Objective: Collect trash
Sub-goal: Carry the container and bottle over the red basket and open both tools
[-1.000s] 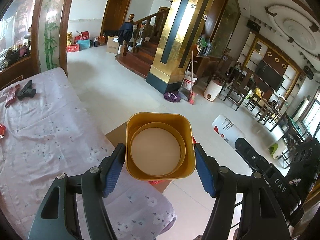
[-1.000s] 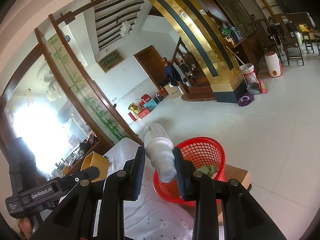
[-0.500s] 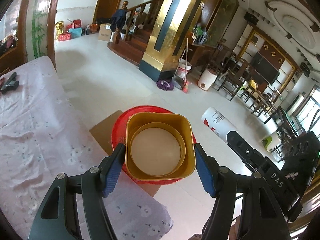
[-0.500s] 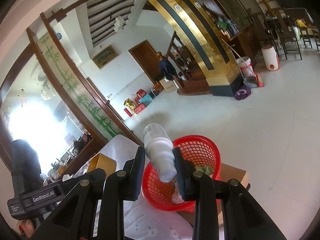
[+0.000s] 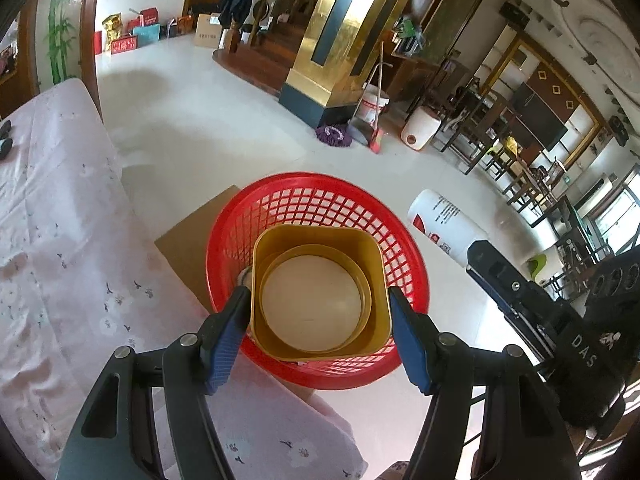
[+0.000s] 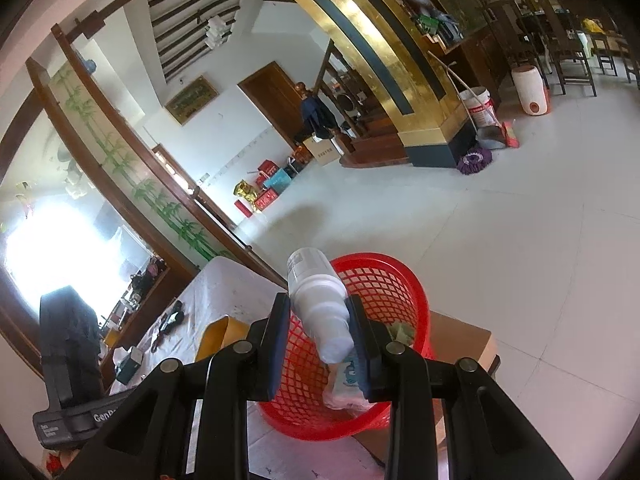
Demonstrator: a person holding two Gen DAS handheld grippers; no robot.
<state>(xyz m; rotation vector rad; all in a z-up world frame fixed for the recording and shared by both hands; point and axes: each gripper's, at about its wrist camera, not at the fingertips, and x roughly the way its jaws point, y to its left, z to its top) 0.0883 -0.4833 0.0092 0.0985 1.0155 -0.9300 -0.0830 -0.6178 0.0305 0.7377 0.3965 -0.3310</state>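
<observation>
My left gripper [image 5: 318, 300] is shut on a yellow square cup [image 5: 320, 294] and holds it over the red mesh basket [image 5: 316, 200]. My right gripper [image 6: 320, 314] is shut on a white plastic bottle [image 6: 318, 292] above the same basket [image 6: 384, 284], which holds wrappers and green scraps. The bottle also shows in the left wrist view [image 5: 444, 226], right of the basket. The yellow cup shows in the right wrist view [image 6: 216, 336] at the left.
The basket stands on a brown cardboard box [image 5: 192, 240] beside a table with a floral cloth [image 5: 52, 240]. Small items lie on the far table end [image 6: 172, 320]. White tiled floor [image 5: 200, 128] stretches beyond, with a gold pillar [image 5: 340, 32] and stairs.
Both grippers have moved forward toward the basket. The yellow cup now hangs over the basket's inside, and the bottle has come over its near rim.
</observation>
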